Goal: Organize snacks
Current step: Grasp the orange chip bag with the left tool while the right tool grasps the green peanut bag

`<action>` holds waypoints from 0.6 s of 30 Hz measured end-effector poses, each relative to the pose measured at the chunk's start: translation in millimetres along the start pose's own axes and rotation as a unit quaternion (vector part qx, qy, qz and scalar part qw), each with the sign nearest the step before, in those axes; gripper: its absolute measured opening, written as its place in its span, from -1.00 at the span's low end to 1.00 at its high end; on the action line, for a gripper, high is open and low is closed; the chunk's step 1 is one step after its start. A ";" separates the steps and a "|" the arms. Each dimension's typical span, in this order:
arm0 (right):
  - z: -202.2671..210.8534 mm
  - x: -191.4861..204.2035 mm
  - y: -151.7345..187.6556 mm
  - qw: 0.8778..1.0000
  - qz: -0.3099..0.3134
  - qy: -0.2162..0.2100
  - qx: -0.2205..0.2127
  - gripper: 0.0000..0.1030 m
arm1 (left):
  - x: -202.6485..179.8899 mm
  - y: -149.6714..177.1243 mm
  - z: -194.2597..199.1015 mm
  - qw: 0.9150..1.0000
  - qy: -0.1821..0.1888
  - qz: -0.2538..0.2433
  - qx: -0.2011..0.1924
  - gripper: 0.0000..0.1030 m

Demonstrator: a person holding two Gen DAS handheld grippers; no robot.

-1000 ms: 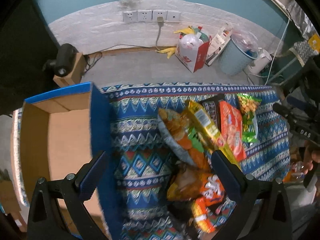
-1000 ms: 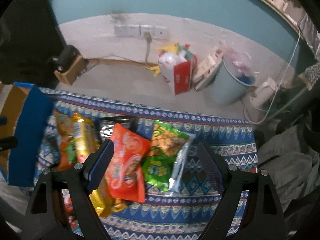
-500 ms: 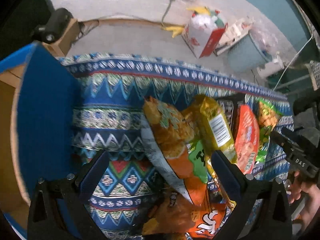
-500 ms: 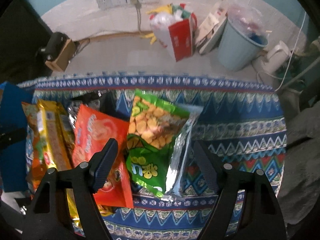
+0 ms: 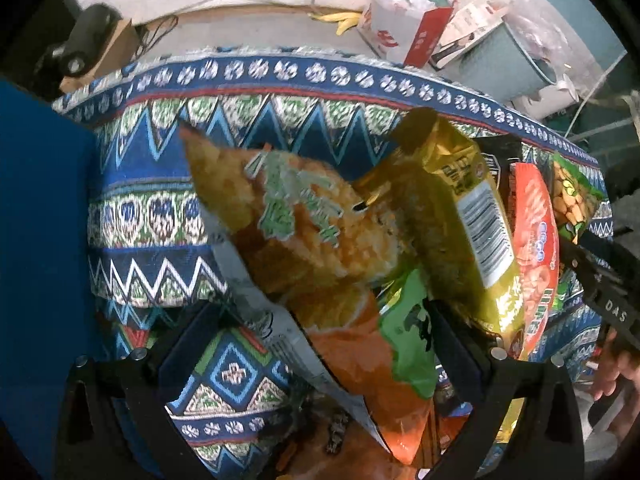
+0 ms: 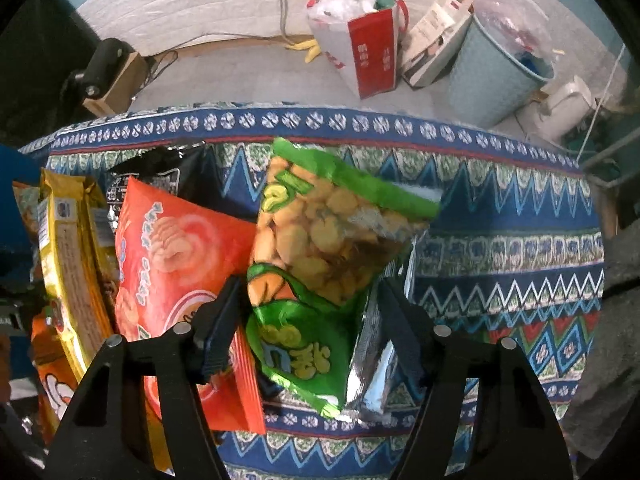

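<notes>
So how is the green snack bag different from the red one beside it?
The green bag has a clear window showing round yellowish snacks; the red bag is opaque with printed pictures. The green bag lies between the right gripper's fingers; the red bag sits mostly outside them, under one finger. The green bag overlaps the red bag's edge. Both lie flat on the patterned cloth.

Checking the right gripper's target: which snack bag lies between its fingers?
The green bag, with pale round snacks showing. It lies between the right gripper fingers; the red bag lies outside the left finger.
</notes>
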State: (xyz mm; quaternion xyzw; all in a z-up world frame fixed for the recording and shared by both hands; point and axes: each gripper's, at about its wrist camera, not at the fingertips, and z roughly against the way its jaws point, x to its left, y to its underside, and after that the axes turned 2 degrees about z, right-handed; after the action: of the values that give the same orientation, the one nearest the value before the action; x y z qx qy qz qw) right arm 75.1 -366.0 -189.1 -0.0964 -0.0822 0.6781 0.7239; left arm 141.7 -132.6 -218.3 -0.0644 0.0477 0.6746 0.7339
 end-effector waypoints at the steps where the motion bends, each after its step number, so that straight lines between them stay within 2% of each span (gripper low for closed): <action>1: -0.9 0.9 -1.4 1.000 0.002 0.002 -0.003 0.25 | -2.0 -0.1 0.3 1.000 0.001 -0.010 -0.003 1.00; 2: -4.0 1.2 -1.9 1.000 0.000 0.001 0.002 0.08 | -3.2 0.6 0.8 1.000 -0.001 -0.019 -0.005 0.89; 3: -8.8 0.6 -2.9 1.000 -0.003 0.002 0.010 0.00 | -4.4 0.5 1.4 1.000 -0.002 -0.023 -0.008 0.73; 5: -14.6 -0.3 -2.2 1.000 -0.010 0.014 0.019 -0.05 | -3.7 1.2 3.4 0.999 0.031 -0.025 -0.007 0.36; 6: -14.5 0.0 -1.9 1.000 -0.010 0.015 0.017 -0.06 | -2.3 1.3 4.1 0.999 0.037 -0.019 -0.005 0.28; 8: -9.9 -0.5 -1.2 1.000 -0.006 0.017 0.009 -0.25 | -1.7 2.5 6.6 0.999 0.038 -0.022 -0.007 0.19; 10: -4.8 -3.5 -0.4 1.000 -0.010 0.017 0.002 -0.34 | -1.2 3.0 12.1 0.999 0.030 -0.032 -0.016 0.16; 12: 0.0 -8.3 -0.1 1.000 -0.015 0.019 -0.002 -0.36 | -0.2 3.1 20.6 0.998 0.029 -0.039 -0.026 0.02; 18: 14.6 -13.3 1.7 0.999 -0.013 0.039 -0.015 -0.38 | 0.5 3.3 47.1 0.996 0.006 -0.064 -0.068 -0.03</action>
State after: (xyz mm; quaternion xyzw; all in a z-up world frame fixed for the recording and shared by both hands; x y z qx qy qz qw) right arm 68.9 -378.7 -175.2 -0.1330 -0.0654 0.6633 0.7336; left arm 137.7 -124.3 -172.0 -0.1213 0.0017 0.6272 0.7694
